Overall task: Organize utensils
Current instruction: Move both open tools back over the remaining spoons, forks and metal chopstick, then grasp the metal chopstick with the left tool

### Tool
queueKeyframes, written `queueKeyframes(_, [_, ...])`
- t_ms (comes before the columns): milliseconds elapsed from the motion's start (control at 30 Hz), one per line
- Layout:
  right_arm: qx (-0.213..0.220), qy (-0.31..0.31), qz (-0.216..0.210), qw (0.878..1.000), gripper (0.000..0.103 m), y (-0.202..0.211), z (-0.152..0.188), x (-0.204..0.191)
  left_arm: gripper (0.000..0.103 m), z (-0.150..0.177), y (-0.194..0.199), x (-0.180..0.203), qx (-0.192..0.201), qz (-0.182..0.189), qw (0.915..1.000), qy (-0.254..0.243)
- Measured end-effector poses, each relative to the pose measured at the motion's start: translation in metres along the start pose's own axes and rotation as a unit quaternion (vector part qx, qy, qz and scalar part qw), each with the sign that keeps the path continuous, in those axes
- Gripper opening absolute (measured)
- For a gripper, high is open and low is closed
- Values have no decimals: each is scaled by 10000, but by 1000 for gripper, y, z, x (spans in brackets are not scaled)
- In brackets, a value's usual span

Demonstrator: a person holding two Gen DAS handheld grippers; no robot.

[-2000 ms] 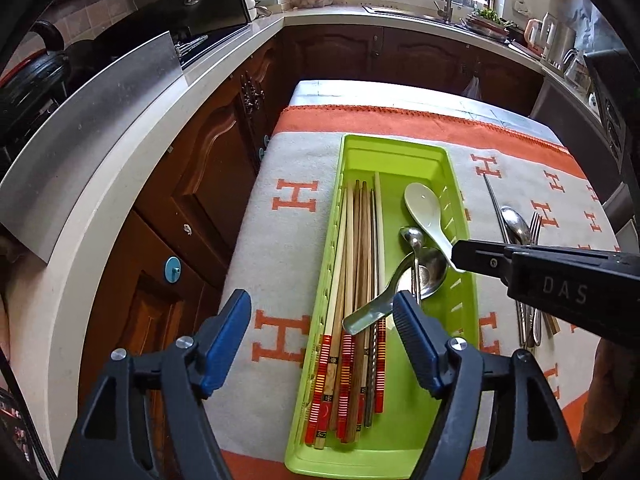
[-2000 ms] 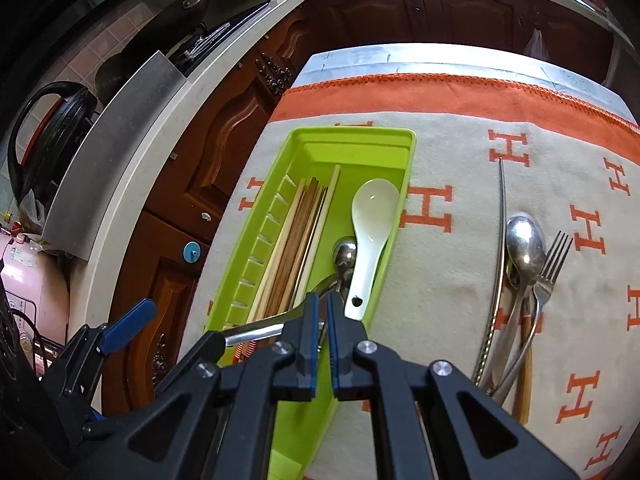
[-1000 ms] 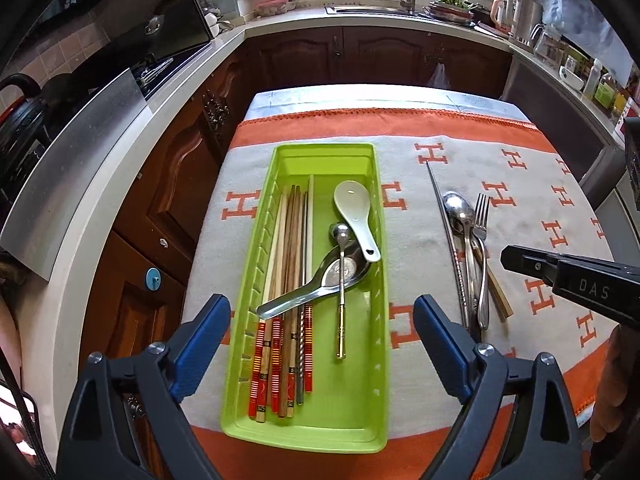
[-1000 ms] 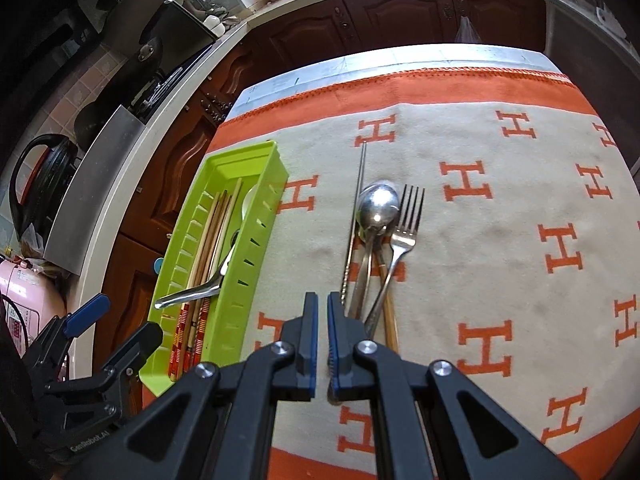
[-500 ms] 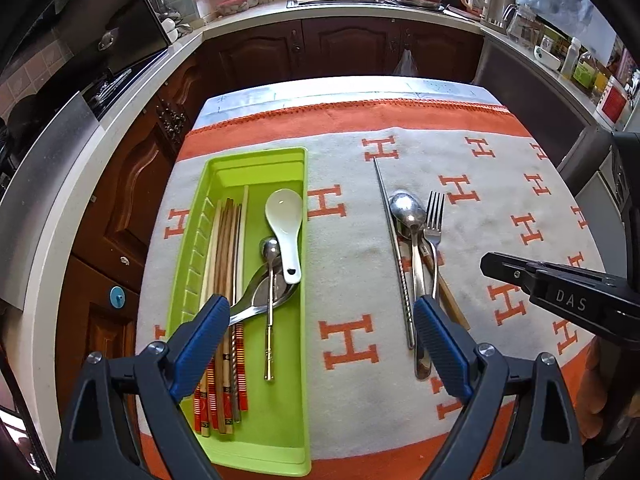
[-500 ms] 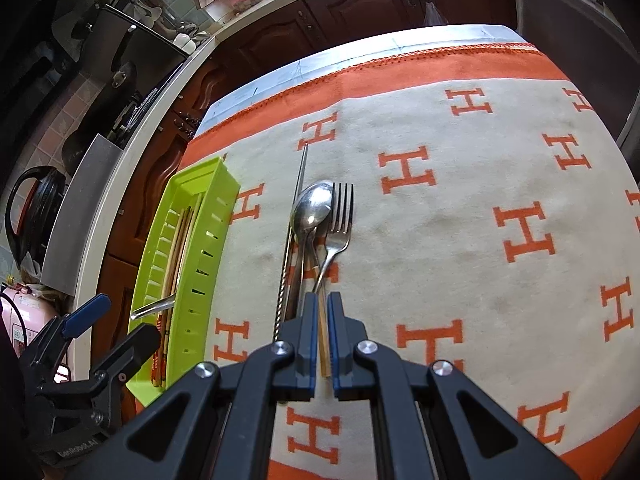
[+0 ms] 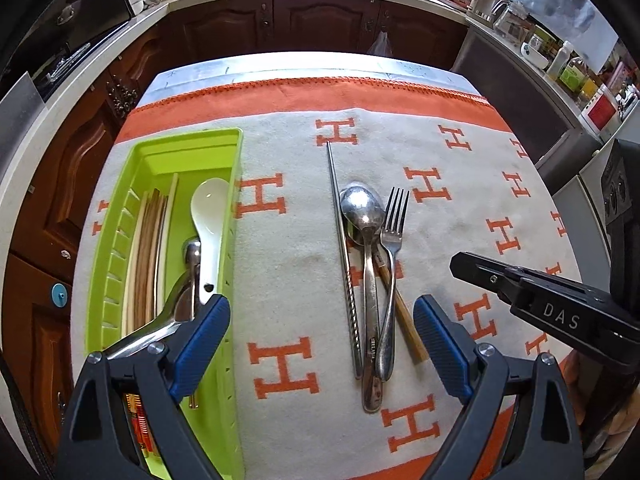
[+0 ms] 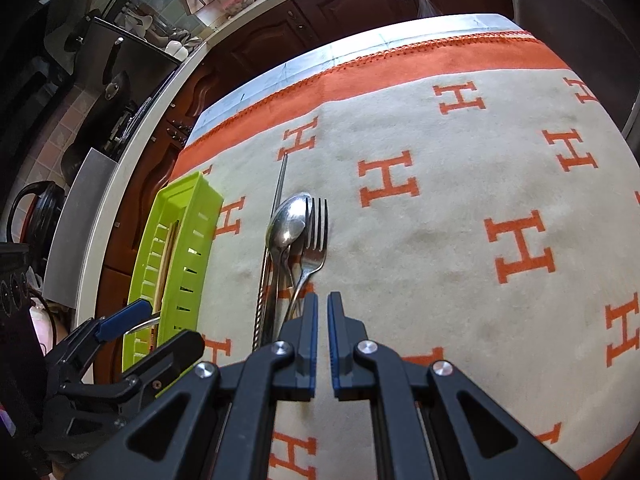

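Two hand-held grippers in view. Left hand-held gripper (image 7: 322, 344) has its blue-padded fingers (image 7: 200, 338) spread wide, empty, above the near edge of the cream blanket with orange H marks (image 7: 472, 216) that covers the worktop. Right hand-held gripper (image 8: 319, 312) has its jaws nearly together, only a narrow slit between them, nothing held, over the handles of the loose pile.

Lime green slotted plastic tray (image 7: 158, 148) sits at left on the blanket, holding a bundle of wooden chopsticks (image 7: 146, 248) along its left side, a white ceramic soup spoon (image 7: 209, 216) to the right, and a steel spoon (image 7: 192, 264) overlapping a steel ladle-type spoon (image 7: 160, 326) near the left finger.

Loose pile lies right of the tray, well apart from it: a steel chopstick (image 7: 340, 236) leftmost, a large steel spoon (image 7: 362, 208) touching a steel fork (image 7: 394, 216), and a wooden stick (image 7: 402, 308) angled under their handles.
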State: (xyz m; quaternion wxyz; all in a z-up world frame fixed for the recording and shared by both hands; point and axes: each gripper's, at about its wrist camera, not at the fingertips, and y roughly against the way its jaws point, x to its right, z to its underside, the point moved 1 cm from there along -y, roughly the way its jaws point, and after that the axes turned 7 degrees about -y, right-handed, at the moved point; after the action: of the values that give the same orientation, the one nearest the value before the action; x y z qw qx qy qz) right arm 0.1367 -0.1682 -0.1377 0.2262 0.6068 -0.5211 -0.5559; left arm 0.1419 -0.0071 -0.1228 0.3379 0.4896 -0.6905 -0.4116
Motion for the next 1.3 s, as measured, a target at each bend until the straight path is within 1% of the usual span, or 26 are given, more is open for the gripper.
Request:
queueKeyframes(67, [-16,-23,-20,10000,5,-2,-1,2,86,-2,-7,2,-25,-5,10000,-1])
queueKeyframes(133, [-30,-44,-45,10000,5,-4,-2,4,70,-4,-15,3,-89,-6,10000,-7])
queueKeyframes(200, [-48,-53,-59,10000,5,-7,-3,5,61,-7,-23,3,-168,-10,9999,11])
queueKeyframes(367, [-75,-89,-99,9999,5,-10,-6,10,49,-11,-40,6,-241,-24,9997,-29])
queueKeyframes(433, [-79,-104,-115,9998,5,-11,-6,11,42,-12,-46,8,-289,-40,9996,-59])
queueKeyframes(533, [-81,-116,-122,9998,5,-12,-6,14,38,-14,-54,8,-364,-107,9993,-46])
queueKeyframes(767, [-113,-132,-126,9998,5,-15,-5,17,38,-17,-71,8,-529,-194,9984,-45])
queueKeyframes(900, [-128,-142,-126,9997,5,-17,-4,20,37,-19,-75,11,-457,-371,9982,-149])
queueKeyframes(1133, [-157,-138,-116,9997,5,-22,-1,22,40,-27,-80,11,-319,-488,9982,-166])
queueKeyframes(1233, [-164,-132,-124,9997,5,-22,-1,22,40,-28,-81,11,-239,-480,9984,-190])
queueKeyframes(1267, [-163,-129,-122,9997,5,-22,0,22,38,-28,-80,11,-226,-465,9985,-198])
queueKeyframes(1300, [-167,-126,-128,9997,5,-23,0,21,28,-28,-80,11,-198,-444,9986,-212])
